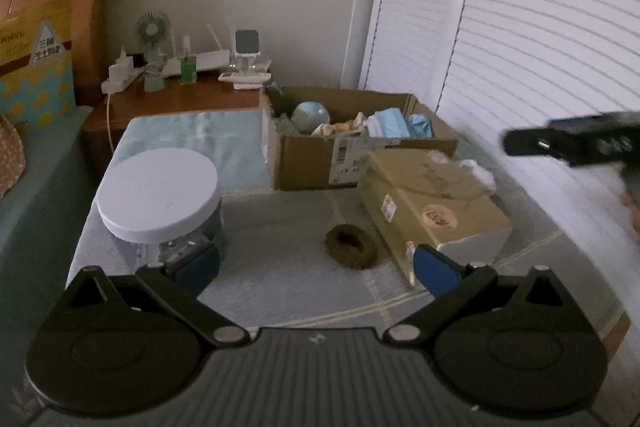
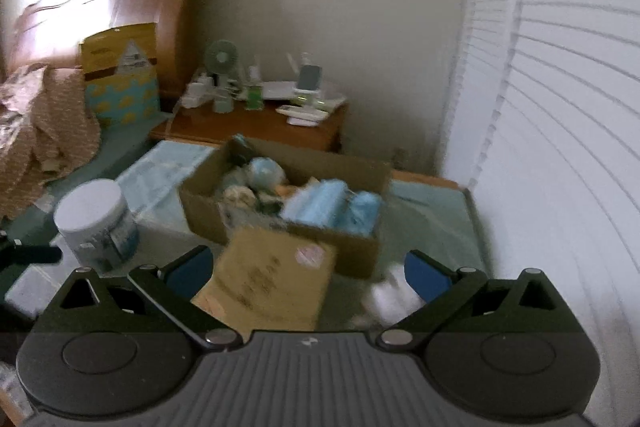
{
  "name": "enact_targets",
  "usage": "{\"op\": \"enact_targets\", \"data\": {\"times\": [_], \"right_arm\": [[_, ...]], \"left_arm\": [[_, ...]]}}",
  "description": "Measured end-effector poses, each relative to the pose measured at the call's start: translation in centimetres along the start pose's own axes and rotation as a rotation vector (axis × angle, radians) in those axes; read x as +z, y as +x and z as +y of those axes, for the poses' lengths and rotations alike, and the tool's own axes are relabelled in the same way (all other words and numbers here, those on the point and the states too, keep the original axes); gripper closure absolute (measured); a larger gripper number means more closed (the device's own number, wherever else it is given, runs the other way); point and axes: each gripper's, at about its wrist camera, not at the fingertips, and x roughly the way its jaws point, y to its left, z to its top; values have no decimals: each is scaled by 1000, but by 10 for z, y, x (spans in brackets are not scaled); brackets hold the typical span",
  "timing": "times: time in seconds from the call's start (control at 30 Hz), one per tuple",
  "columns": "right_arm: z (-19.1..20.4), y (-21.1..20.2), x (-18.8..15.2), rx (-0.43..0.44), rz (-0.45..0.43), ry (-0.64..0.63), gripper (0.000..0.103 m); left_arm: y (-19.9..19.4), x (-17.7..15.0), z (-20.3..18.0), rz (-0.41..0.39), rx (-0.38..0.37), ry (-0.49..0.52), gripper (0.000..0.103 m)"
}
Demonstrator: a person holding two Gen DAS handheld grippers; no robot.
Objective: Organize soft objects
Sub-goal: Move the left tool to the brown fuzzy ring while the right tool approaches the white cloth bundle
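Observation:
A brown fuzzy ring (image 1: 351, 241) lies on the grey bed cover just ahead of my open, empty left gripper (image 1: 316, 269). An open cardboard box (image 1: 312, 159) holds several soft items, among them a pale blue ball (image 1: 310, 116) and blue rolled cloths (image 1: 390, 125); the box also shows in the right wrist view (image 2: 208, 211) with the blue cloths (image 2: 320, 203). My right gripper (image 2: 308, 273) is open and empty above a closed tan box (image 2: 272, 287). A white soft lump (image 2: 394, 297) lies by its right finger. The right gripper shows in the left wrist view (image 1: 572, 141).
A closed tan box (image 1: 428, 203) lies right of the ring. A white-lidded tub (image 1: 156, 195) stands at the left, also in the right wrist view (image 2: 96, 219). A wooden nightstand (image 1: 180, 103) with a fan and chargers is behind. White slatted doors (image 1: 540, 39) stand right.

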Motion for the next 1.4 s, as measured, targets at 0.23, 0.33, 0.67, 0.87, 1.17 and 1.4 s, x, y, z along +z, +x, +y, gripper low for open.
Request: {"op": "enact_targets", "data": {"times": [0.23,0.33,0.67,0.87,1.17,1.4], "right_arm": [[-14,-10,-42,-84,61,51,0],[-17,-7,-59,-110,101,55,0],[-28,8,-90,-126,189,74,0],[-29,15,-97,-114,208,71,0],[-31,24,-103,-86,227,84,0],[-27,32,-108,-61,248,98,0]], "left_arm": [[19,-4,-6,69,-21,73,1],[33,-7,-10,113,-25,112,1],[63,-14,-17,191,-48,190,1],[76,-12,-12,212,-34,196,0],[86,-7,-9,201,-65,193,0],[90,-5,-9,181,-84,203,0]]}}
